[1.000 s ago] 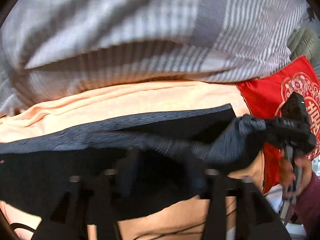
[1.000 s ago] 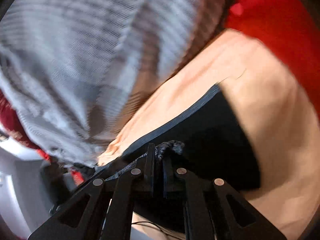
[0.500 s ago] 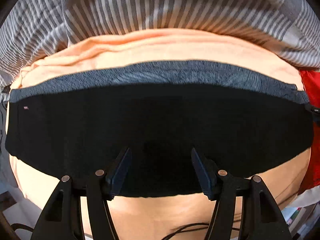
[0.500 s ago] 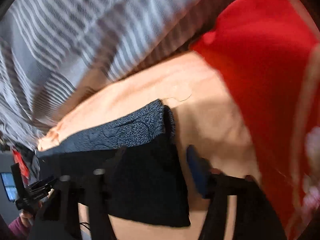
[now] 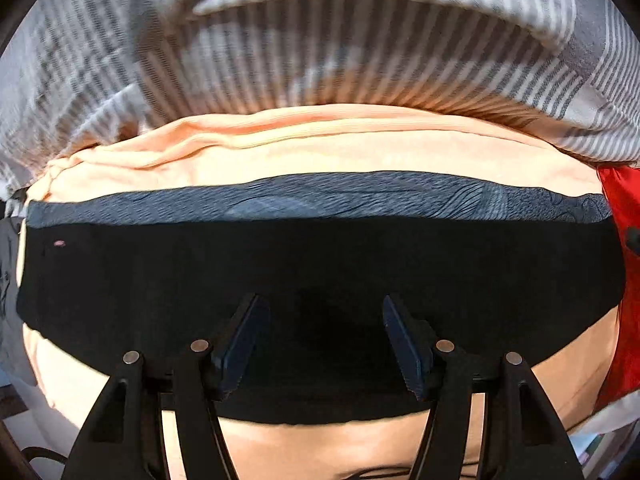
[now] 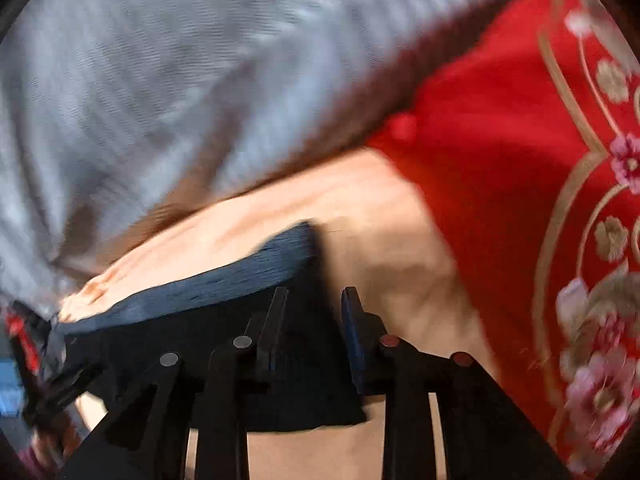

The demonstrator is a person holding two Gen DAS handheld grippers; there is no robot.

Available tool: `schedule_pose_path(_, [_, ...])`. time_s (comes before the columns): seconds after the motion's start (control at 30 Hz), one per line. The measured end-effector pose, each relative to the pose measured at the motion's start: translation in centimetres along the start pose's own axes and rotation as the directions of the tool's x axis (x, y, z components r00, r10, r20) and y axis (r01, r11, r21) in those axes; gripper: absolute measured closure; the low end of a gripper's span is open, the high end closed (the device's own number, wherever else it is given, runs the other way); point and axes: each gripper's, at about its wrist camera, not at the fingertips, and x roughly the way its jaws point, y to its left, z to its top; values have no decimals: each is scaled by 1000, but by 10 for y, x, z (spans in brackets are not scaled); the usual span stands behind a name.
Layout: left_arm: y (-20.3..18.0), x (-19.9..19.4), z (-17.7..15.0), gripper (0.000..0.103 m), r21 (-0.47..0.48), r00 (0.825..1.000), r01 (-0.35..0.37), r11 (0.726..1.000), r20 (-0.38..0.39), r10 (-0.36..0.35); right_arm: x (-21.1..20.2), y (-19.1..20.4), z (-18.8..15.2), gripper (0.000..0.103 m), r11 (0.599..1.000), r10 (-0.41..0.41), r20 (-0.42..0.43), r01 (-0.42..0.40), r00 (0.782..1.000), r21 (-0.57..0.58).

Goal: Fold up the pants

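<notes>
Pants [image 5: 160, 280] lie flat as a black folded band across a peach sheet [image 5: 320, 148], with a grey patterned waistband [image 5: 320, 196] along the far edge of the band. In the left wrist view the band runs from the left side of the picture to the right side, and a small pink mark sits near its left end. Behind the peach sheet there is a grey and white striped blanket [image 5: 360, 52], bunched up and partly blurred. At the right edge a red cloth [image 5: 624, 280] shows.

The left gripper [image 5: 322, 344] points down over the middle of the pants. Its two fingers stand wide apart and nothing is pinched between the pads; only the black fabric is seen below the gap.

In the right wrist view, which is blurred, the right gripper [image 6: 314, 320] is above the right end of the pants [image 6: 280, 400], near the corner of the waistband [image 6: 240, 276]. Its jaws are opening, the gap between them is narrow, and the pads do not press on the fabric. To the right of this end the peach sheet [image 6: 400, 248] is bare, and beyond it lies the red cloth [image 6: 500, 140] with gold lines and pink flowers. The striped blanket [image 6: 160, 80] fills the upper left
</notes>
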Motion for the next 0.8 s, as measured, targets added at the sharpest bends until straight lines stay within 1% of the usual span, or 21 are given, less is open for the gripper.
schedule_pose_path(0.03, [-6,6,1,39,9,1000,5,1000,0,-5,8,13,-4,73,999,11,-28,-12,1000,-45])
schedule_pose_path(0.07, [-14,14,3,39,24,1000,5,1000,-4,-4,18,21,-7,73,997,3,-52,-6,999,-73])
schedule_pose_path(0.13, [-28,31,6,39,61,999,-46,997,2,46,44,24,-19,74,994,-59,-112,48,992,-100])
schedule_pose_path(0.17, [-32,38,8,39,72,997,-72,995,11,71,55,19,-25,78,992,-87,-128,75,988,-99])
schedule_pose_path(0.2, [-30,45,12,35,66,997,-77,995,24,76,58,12,-32,84,993,-79,-113,69,990,-92])
schedule_pose_path(0.23, [-24,48,15,23,49,996,-80,996,34,79,55,6,-37,86,995,-47,-67,41,997,-90])
schedule_pose_path(0.27, [-18,50,19,20,32,996,-85,996,40,84,53,4,-41,91,995,-45,-65,39,997,-94])
schedule_pose_path(0.33, [3,51,32,19,-10,997,-55,998,45,55,51,2,-41,92,995,-44,-73,37,996,-95])
schedule_pose_path(0.37, [14,51,37,19,-26,997,-53,998,48,54,51,3,-39,92,995,-49,-81,42,995,-91])
schedule_pose_path(0.43, [32,44,46,20,-48,991,-118,992,55,121,48,6,-36,91,996,-65,-95,59,993,-68])
schedule_pose_path(0.47, [42,38,48,20,-61,988,-141,988,60,144,44,11,-31,84,997,-54,-97,48,994,-56])
schedule_pose_path(0.53, [67,23,50,20,-86,993,-80,993,84,88,40,29,-24,76,997,44,-88,-49,995,-53])
schedule_pose_path(0.57, [73,19,50,20,-83,992,-77,994,89,85,39,43,-21,60,993,82,-85,-89,993,-81])
schedule_pose_path(0.6, [84,15,49,20,-61,991,-87,994,95,93,40,57,-18,45,987,101,-82,-111,991,-119])
schedule_pose_path(0.63, [92,13,48,20,-42,989,-104,994,96,108,42,76,-15,43,975,122,-76,-133,990,-177])
schedule_pose_path(0.67, [105,16,55,20,-30,988,-119,993,95,121,46,98,-13,43,956,138,-76,-152,988,-252])
schedule_pose_path(0.7, [114,17,54,20,-14,986,-139,990,91,139,51,116,-11,43,939,140,-83,-159,987,-306])
schedule_pose_path(0.73, [122,17,51,20,-9,985,-149,989,86,149,59,139,-11,43,912,146,-96,-171,985,-373])
schedule_pose_path(0.8, [142,17,44,20,-8,986,-147,989,80,147,76,177,-9,43,865,164,-126,-204,978,-458])
